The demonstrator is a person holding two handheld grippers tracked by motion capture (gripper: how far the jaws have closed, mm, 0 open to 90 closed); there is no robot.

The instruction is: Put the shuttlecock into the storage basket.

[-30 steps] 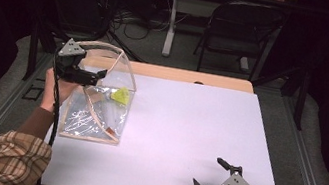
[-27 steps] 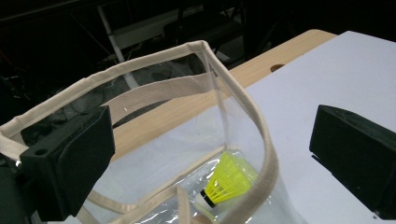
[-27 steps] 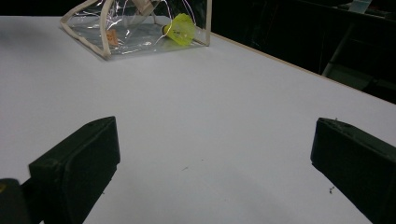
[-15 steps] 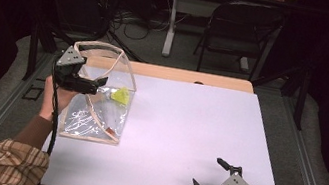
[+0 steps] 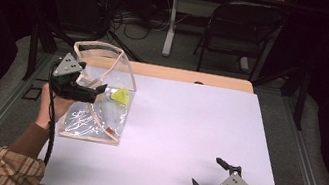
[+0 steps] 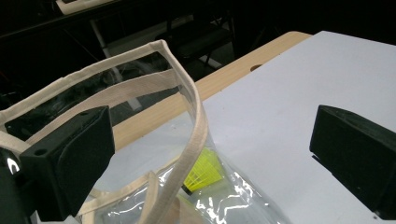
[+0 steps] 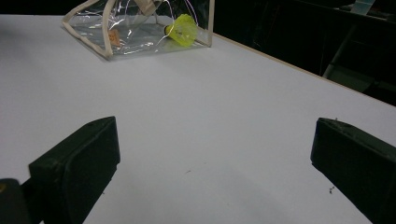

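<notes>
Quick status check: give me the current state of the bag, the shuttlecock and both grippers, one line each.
Clear bag: lying on the white table, mouth open, rim raised.
Yellow shuttlecock: inside the bag, on its side.
Left gripper: jaws open, astride the bag's cream rim, not clamped.
Right gripper: jaws open, holding nothing, low over the table's near right corner.

Beyond your white table (image 5: 184,141) the room is dark: 1 folding chair (image 5: 236,31) behind it, cables (image 5: 131,18) on grey floor (image 5: 178,57).
</notes>
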